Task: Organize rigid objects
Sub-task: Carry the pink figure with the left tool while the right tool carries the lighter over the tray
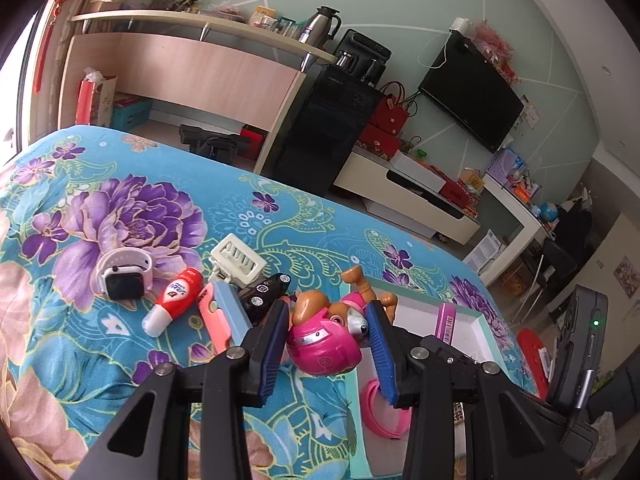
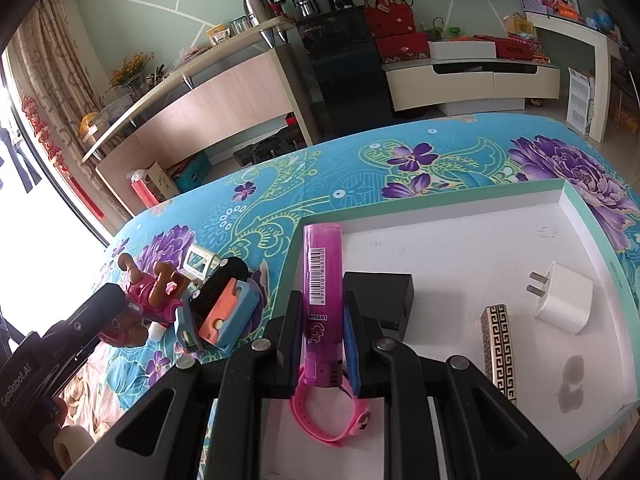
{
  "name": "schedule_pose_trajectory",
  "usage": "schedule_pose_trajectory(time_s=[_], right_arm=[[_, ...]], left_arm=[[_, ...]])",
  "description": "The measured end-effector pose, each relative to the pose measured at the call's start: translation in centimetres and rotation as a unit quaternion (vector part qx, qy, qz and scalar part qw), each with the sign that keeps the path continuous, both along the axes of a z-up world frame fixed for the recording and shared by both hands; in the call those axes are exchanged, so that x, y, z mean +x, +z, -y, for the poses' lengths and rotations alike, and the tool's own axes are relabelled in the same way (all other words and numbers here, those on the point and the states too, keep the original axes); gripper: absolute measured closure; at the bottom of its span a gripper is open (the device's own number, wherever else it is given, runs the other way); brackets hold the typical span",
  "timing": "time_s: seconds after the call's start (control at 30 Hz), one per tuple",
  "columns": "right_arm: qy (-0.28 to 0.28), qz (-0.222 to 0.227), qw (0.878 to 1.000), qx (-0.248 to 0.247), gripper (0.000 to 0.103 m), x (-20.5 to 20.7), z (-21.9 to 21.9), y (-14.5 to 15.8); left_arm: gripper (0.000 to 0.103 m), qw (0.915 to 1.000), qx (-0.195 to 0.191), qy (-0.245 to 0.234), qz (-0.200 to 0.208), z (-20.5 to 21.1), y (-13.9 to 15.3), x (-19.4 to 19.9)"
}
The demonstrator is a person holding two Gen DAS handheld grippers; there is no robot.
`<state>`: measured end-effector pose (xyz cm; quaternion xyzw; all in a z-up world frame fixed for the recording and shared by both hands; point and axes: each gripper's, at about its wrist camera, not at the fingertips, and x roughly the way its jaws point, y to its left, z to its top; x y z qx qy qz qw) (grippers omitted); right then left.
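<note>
The left tongs [image 1: 326, 344] clamp a pink toy dog [image 1: 328, 336] just beside the white box [image 1: 484, 328]. The right tongs [image 2: 322, 332] pinch a purple tube [image 2: 322, 280], seemingly above the box floor. Lower both inside before releasing.

Pink band [image 2: 320, 420] half hidden behind magenta tube [image 2: 322, 300] and right gripper [image 2: 322, 344]; in the left view only an arc [image 1: 384, 412] visible past a blue pad. Tube's near end covered by the pads. Black block [image 2: 380, 296] partly behind the right finger. Tray [image 2: 580, 196] cut by the frame's right and near edges. Toy pup [image 1: 320, 340] with flanks covered by the left gripper [image 1: 328, 344]; in the right view mostly masked by that gripper's dark finger. Toy car [image 1: 264, 294] partly under a blue box [image 1: 230, 304]. Shelf clutter [image 1: 272, 20] too small to identify. Tape roll [image 2: 72, 446] cut off at near left.
</note>
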<state>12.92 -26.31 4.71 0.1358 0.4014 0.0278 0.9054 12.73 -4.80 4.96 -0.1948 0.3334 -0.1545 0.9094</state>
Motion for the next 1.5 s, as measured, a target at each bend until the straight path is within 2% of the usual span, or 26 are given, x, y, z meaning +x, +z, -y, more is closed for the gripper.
schedule_pose_trajectory(time_s=[0.2, 0.4, 0.7, 0.87, 1.5], right_arm=[[-0.027, -0.002, 1.0, -0.007, 0.084, -0.6, 2.2, 0.2], [-0.064, -0.005, 0.997, -0.036, 0.084, -1.3, 4.4, 0.7], [-0.122, -0.006, 0.991, -0.058, 0.084, -2.6, 8.0, 1.4], [-0.142, -0.018, 0.988, -0.055, 0.084, -3.0, 9.5, 0.9], [-0.109, -0.067, 0.99, -0.056, 0.084, -1.9, 8.7, -1.7]], left_arm=[[0.061, 0.9992, 0.019, -0.036, -0.002, 3.4, -0.5, -0.1], [0.061, 0.9971, 0.029, -0.071, 0.0, 6.7, -0.8, -0.5], [0.061, 0.9952, 0.028, -0.094, -0.008, 10.3, -1.5, -0.6], [0.061, 0.9932, 0.047, -0.106, -0.009, 12.3, -2.0, -0.7], [0.061, 0.9894, 0.079, -0.117, -0.033, 13.6, -4.1, -0.4]])
